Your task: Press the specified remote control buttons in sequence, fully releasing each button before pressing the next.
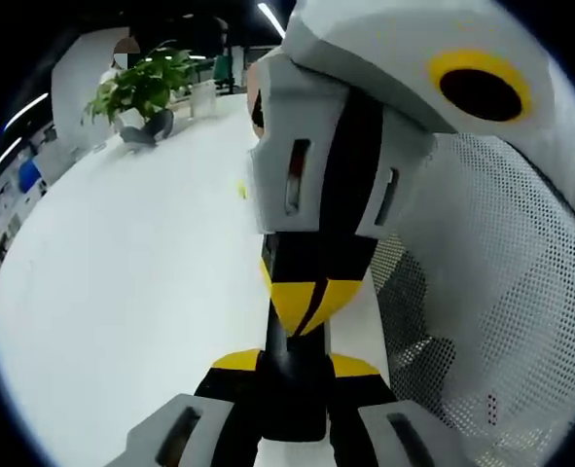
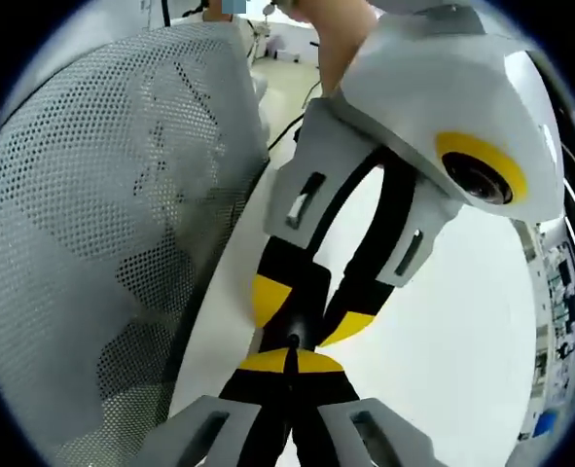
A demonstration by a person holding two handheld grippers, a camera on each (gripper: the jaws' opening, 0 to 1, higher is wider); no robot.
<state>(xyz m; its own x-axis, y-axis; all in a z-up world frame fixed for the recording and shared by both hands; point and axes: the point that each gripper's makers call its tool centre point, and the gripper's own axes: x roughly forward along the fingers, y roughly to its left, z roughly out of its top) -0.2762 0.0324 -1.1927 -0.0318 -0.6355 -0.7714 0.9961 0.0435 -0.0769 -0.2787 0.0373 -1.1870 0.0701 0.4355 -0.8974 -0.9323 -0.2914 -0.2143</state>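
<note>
My left gripper (image 1: 295,368) rises from the bottom of the left gripper view. Its yellow-tipped jaws hold a narrow black object (image 1: 293,389) between them, and I cannot tell what it is. My right gripper (image 1: 311,304) comes down from the upper right, shut, with its yellow tips just beyond that object. In the right gripper view my right gripper (image 2: 289,362) is shut with nothing in it. It stands tip to tip with the left gripper (image 2: 302,326), which reaches in from above. Both hang over the edge of a white table (image 1: 131,292).
A white mesh chair back (image 1: 501,292) stands close beside the table edge and appears again as a mesh chair back (image 2: 102,195). A potted plant (image 1: 143,89) sits at the table's far end. Shelves line the wall at the left (image 1: 15,195).
</note>
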